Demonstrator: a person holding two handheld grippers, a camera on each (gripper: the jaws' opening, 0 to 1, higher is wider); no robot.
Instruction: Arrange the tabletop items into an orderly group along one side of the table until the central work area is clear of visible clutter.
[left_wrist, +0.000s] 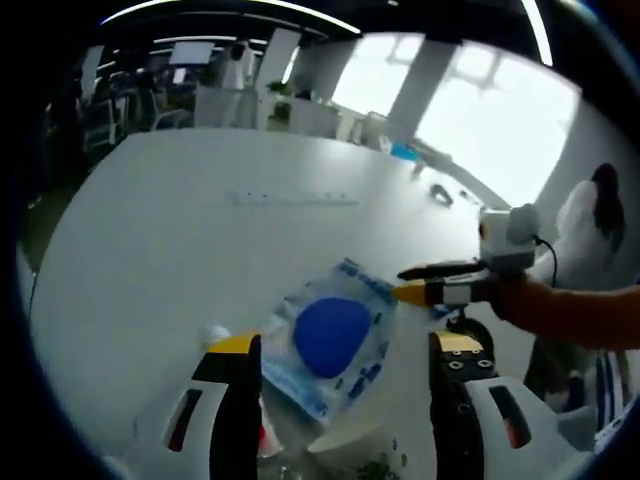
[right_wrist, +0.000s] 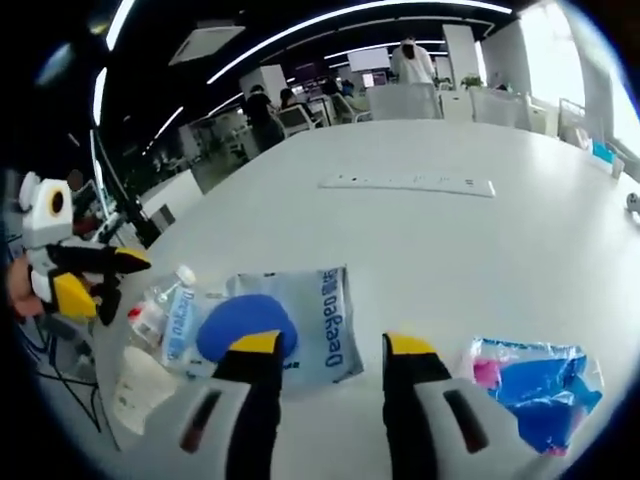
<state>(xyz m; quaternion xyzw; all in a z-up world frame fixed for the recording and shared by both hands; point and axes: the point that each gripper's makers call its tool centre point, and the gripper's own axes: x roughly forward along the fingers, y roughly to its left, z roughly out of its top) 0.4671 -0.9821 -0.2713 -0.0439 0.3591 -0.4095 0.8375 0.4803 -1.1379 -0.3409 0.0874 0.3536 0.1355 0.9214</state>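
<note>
Left gripper view: left gripper (left_wrist: 345, 375) spread and empty; pouch (left_wrist: 330, 335) flat on table (left_wrist: 180, 230) at 12 o'clock between its jaws. Right gripper (right_wrist: 330, 375) likewise spread, pouch (right_wrist: 265, 325) at 11. Judged light, limp, slippery film: pinch an edge seam.

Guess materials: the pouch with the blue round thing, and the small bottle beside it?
Pouch: looks like thin glossy plastic film, see-through, with the blue round item showing through and blue print. Bottle: apparently clear plastic, with a white cap and blue label. Contents cannot be told.
</note>
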